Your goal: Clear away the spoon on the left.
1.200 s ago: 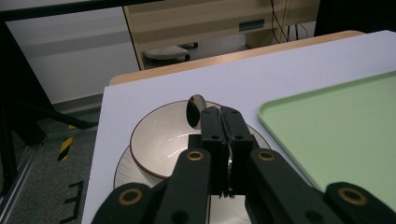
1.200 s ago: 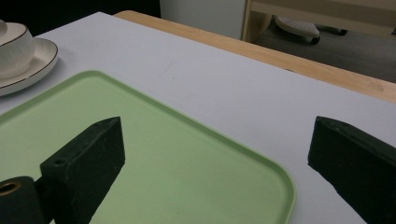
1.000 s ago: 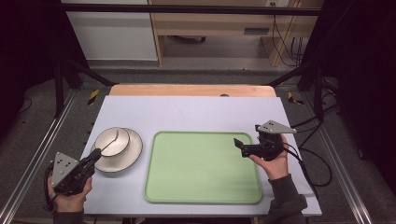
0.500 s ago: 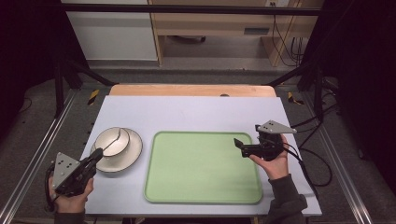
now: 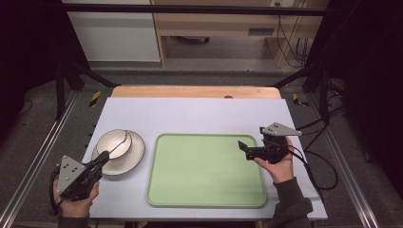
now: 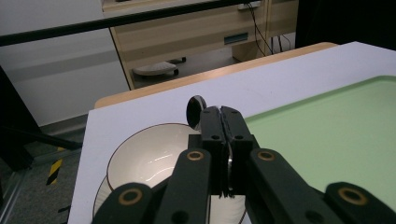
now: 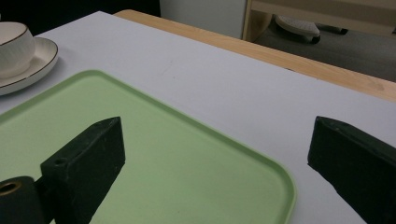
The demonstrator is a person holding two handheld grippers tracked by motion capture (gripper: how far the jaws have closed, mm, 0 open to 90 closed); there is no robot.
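**A:** At the left of the table (image 5: 190, 114), left gripper (image 5: 102, 160) pressed together on the handle of the spoon (image 6: 196, 112). Round end poking out past the black tips, just above the bowl (image 5: 102, 142) on its plate (image 5: 135, 160).

**B:** And the right gripper (image 5: 252, 138)?

**A:** Spread wide, holding nothing, hovering over the right rim of the green tray (image 5: 204, 175).

**B:** So, probably lifting the spoon out and over to the tray. How best to go about it?

**A:** Keep the squeeze firm: thin handle, smooth metal by the look of it, likely to swivel between the pads. Raise straight up first, enough to clear the bowl's rim. Only then swing sideways toward the tray. Avoid dragging across the rim; could tip the bowl or shove the plate.

**B:** Anything for the other hand?

**A:** Hold it where it is, off to the right, out of the spoon's path. Leave the tray's middle free for the set-down. Lower gently, keep the spoon level, let go only once down on the green.

**B:** Compared with a second ago?

**A:** Very little. Left hand nudged a touch toward the bowl, no more. Same tight clamp throughout. Right hand in the same spot, equally wide. Bowl, plate and tray unmoved.
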